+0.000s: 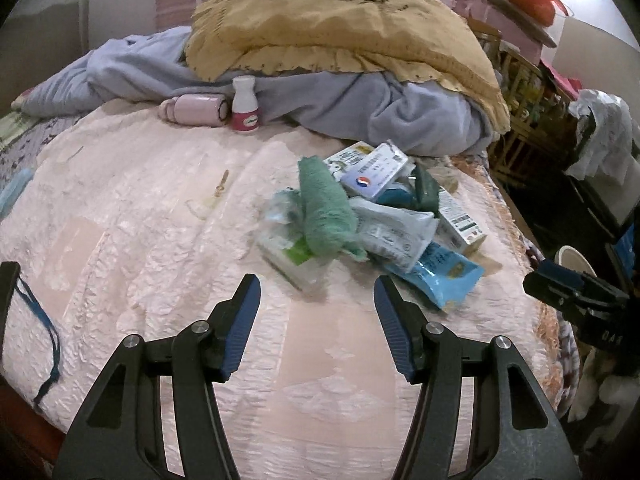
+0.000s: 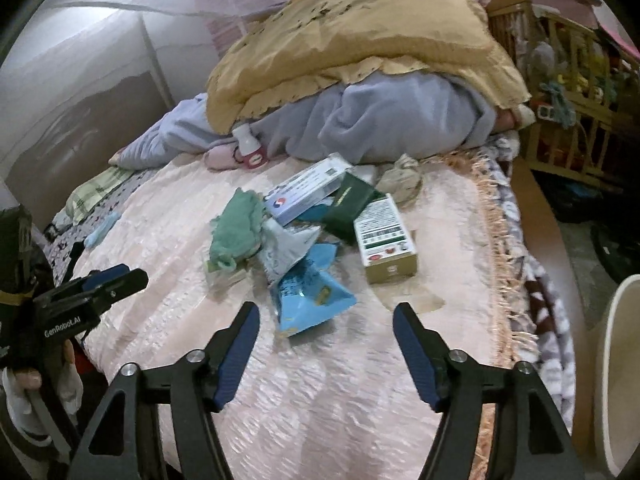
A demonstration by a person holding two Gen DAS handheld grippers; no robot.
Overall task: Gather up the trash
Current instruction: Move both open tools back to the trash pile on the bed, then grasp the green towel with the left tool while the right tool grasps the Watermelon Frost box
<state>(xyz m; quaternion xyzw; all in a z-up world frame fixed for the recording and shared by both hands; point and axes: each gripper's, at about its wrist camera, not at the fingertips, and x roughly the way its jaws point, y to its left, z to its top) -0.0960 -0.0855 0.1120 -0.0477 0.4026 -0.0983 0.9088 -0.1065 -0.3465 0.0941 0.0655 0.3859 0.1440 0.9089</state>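
Hovering over the bed [image 1: 120, 208], your left gripper [image 1: 318, 300] and right gripper [image 2: 326, 324] both have their fingers spread apart with nothing between them. The trash pile [image 1: 376, 216] lies just ahead of both, on the pink cover: a blue wrapper [image 2: 308, 300] nearest you, a green cloth [image 1: 324, 208] on top, a white-and-green box [image 2: 386, 240] toward the fringed bed edge [image 2: 500, 264]. Bare cover stretches to the pile's left and between it and you. Heaped blankets [image 1: 340, 40] close off the far side.

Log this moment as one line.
left hand-held gripper: open, empty | right hand-held gripper: open, empty | crumpled blue plastic snack packet: on pink bedspread, nearest
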